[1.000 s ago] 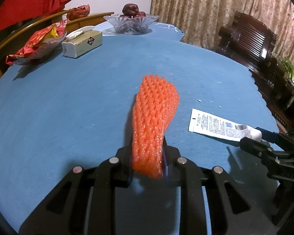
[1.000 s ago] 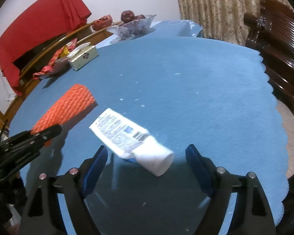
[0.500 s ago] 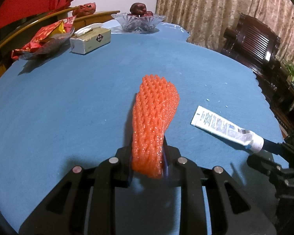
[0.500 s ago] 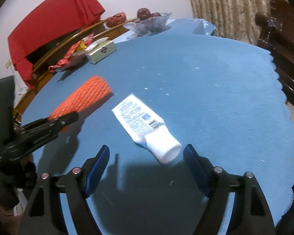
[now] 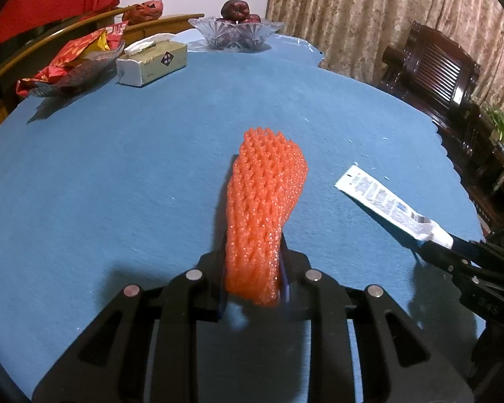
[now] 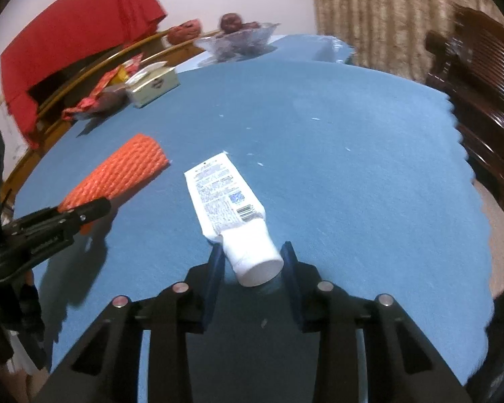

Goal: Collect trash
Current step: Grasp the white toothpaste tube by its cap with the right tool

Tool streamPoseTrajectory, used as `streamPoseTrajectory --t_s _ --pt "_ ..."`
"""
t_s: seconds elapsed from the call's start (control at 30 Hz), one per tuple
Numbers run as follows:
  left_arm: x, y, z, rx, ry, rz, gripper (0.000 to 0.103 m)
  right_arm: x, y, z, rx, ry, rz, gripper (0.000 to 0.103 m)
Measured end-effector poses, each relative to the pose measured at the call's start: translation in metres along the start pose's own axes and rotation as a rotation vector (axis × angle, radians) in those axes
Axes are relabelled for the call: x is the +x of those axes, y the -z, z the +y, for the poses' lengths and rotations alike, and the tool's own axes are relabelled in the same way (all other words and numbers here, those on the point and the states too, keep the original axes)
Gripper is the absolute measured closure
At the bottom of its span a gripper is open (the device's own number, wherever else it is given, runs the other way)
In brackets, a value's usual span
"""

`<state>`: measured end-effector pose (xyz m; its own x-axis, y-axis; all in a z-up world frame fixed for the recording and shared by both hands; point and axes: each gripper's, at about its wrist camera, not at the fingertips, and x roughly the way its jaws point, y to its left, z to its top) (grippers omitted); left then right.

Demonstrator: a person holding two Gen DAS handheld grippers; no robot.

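Your left tongs [image 5: 253, 275] are clamped on the near end of the orange foam net [image 5: 263, 215], which juts forward over the blue desk [image 5: 117, 174]. Your right tongs [image 6: 253, 268] are closing around the white cap of the flattened tube [image 6: 225, 194]; the cap sits between the pads, though motion blur leaves contact uncertain. The tube's far end appears to lie on the desk, just beside the net.

One orange foam net sleeve [image 5: 263, 215], one white squeezed tube [image 6: 226, 198], one tissue box [image 5: 153, 62], one glass fruit bowl [image 5: 235, 33] (the dark red fruit inside cannot be counted), one red snack wrapper [image 5: 74, 62], one dark wooden chair [image 5: 436, 67], two tools.
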<state>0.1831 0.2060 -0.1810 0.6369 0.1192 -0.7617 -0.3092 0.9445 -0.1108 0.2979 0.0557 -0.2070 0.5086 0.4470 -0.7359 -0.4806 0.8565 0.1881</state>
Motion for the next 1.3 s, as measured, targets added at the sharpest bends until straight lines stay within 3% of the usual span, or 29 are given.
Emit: streamPoseTrajectory --t_s 0.4,0.5,0.93,1.3 --pt "-0.001 0.001 -0.008 0.011 0.017 -0.003 0.080 0.002 0.000 0.003 -0.014 -0.027 0.007 0.060" --pt "-0.001 0.001 -0.008 0.012 0.017 0.000 0.080 0.002 0.001 0.003 -0.010 -0.035 0.008 0.070" --pt "-0.017 0.002 -0.025 0.028 0.054 -0.022 0.080 -0.032 0.012 0.000 0.039 0.003 -0.057 0.070" --pt "-0.014 0.013 -0.035 0.049 0.064 0.005 0.080 -0.030 0.024 -0.011 0.061 0.005 -0.028 0.067"
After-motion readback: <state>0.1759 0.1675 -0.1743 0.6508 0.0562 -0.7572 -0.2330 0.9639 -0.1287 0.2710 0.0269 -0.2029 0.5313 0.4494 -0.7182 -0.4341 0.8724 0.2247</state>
